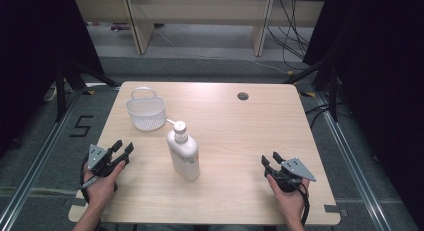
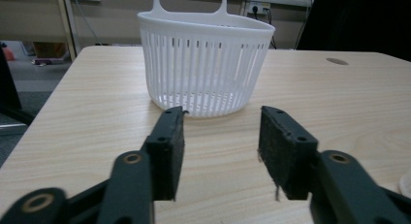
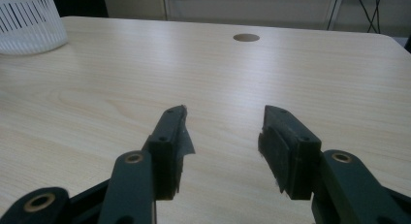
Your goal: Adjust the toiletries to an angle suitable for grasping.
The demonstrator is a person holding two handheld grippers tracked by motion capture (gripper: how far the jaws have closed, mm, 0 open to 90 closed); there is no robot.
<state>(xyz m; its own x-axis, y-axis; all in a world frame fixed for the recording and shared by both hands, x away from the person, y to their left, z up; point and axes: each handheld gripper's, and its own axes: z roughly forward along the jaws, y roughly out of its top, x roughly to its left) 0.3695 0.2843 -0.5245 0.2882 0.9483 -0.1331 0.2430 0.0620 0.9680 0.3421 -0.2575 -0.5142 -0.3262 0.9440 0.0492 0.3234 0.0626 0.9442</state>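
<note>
A white pump bottle (image 1: 183, 153) lies on its side in the middle of the wooden table (image 1: 225, 126), its pump head toward the far side. A white slotted plastic basket (image 1: 145, 111) with a loop handle stands at the far left. My left gripper (image 1: 123, 147) rests near the table's left edge, open and with nothing between its jaws, and in the left gripper view the basket (image 2: 206, 64) stands straight ahead of it. At the near right my right gripper (image 1: 270, 158) is open over bare wood, and the basket (image 3: 29, 23) shows at that view's far left.
A round cable hole (image 1: 243, 96) sits at the table's far right (image 3: 246, 38). Beyond the table are wooden furniture legs and cables on the floor. A bare stretch of table lies between the bottle and the right gripper.
</note>
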